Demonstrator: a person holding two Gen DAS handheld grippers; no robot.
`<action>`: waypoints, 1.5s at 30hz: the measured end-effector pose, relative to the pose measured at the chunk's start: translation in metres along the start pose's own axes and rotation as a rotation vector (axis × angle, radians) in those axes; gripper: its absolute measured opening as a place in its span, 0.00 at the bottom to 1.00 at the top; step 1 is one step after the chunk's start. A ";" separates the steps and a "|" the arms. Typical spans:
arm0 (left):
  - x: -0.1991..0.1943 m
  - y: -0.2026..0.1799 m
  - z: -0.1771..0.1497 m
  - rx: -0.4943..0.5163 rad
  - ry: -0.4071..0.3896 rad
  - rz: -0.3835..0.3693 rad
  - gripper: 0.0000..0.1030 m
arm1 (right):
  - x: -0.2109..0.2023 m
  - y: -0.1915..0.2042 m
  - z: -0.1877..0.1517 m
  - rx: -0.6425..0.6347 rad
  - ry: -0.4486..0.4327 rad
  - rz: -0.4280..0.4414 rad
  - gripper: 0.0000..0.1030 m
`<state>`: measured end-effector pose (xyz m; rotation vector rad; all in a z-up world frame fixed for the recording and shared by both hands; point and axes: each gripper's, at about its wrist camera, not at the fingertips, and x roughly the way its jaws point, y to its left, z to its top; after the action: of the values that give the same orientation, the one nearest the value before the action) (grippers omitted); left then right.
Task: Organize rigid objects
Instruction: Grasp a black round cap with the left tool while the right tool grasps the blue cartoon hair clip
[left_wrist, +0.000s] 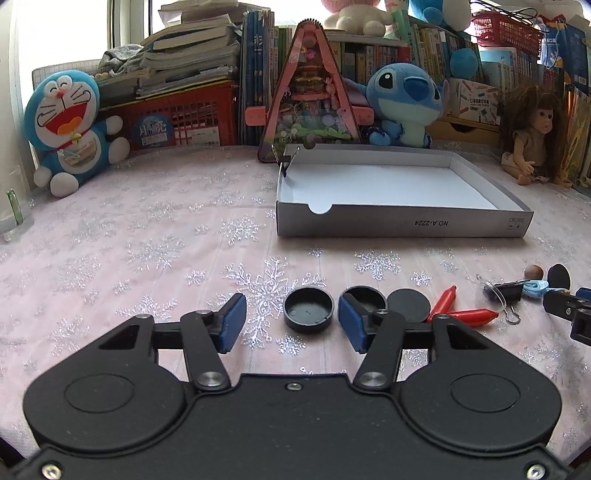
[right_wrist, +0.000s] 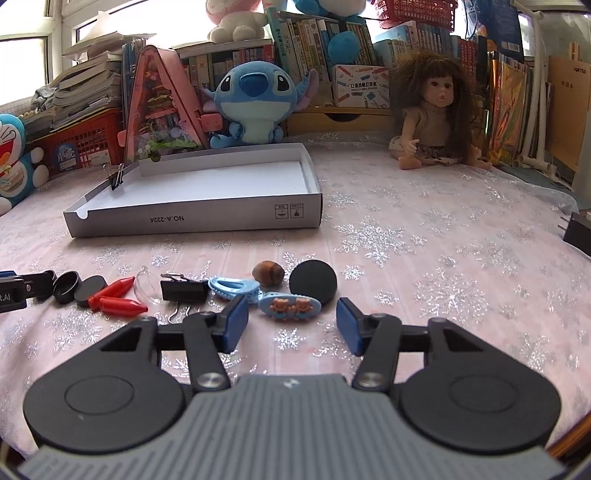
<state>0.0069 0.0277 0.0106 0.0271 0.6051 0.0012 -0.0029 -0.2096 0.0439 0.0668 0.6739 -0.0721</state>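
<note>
Small rigid items lie in a loose row on the snowflake-patterned surface (left_wrist: 147, 229), between the two tools and the shallow grey box (left_wrist: 402, 223) that stands beyond them. The box holds nothing on its white floor; one binder clip (right_wrist: 117, 180) grips its far left wall, most likely to mark or brace that side. Judged from the task, the box is the collection point, and the row is laid close to it so each transfer is short.

Left hand-held gripper (left_wrist: 291, 323): released, fingers spread wide, empty. A black cap (left_wrist: 308, 309) lies open side up directly between and just ahead of the fingertips, so it is the probable first pick. A second cap (left_wrist: 364, 297) and a flat black disc (left_wrist: 410, 303) sit just to its right, then two red bullet-shaped pieces (left_wrist: 461, 310).

Right hand-held gripper (right_wrist: 291, 325): also released and empty. A blue hair clip with two bears (right_wrist: 290, 306) lies just ahead of its gap. Near it are a lighter blue clip (right_wrist: 234, 290), a black binder clip (right_wrist: 184, 290), a clear suction cup (right_wrist: 146, 286), a brown nut-like piece (right_wrist: 268, 273) and a black round pad (right_wrist: 313, 281).

Each tool faces its own half of the row, which divides the work without crossing.
</note>
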 end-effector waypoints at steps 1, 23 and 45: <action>-0.001 0.000 0.000 0.002 -0.008 0.004 0.52 | 0.001 0.000 0.001 -0.001 0.000 0.000 0.58; 0.022 0.001 0.002 -0.007 0.020 -0.027 0.29 | 0.013 0.008 0.006 0.008 0.015 0.021 0.46; 0.010 -0.003 0.044 -0.047 0.000 -0.091 0.29 | 0.011 -0.006 0.048 0.047 -0.008 0.070 0.43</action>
<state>0.0400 0.0233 0.0413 -0.0459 0.6059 -0.0729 0.0346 -0.2200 0.0746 0.1347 0.6609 -0.0212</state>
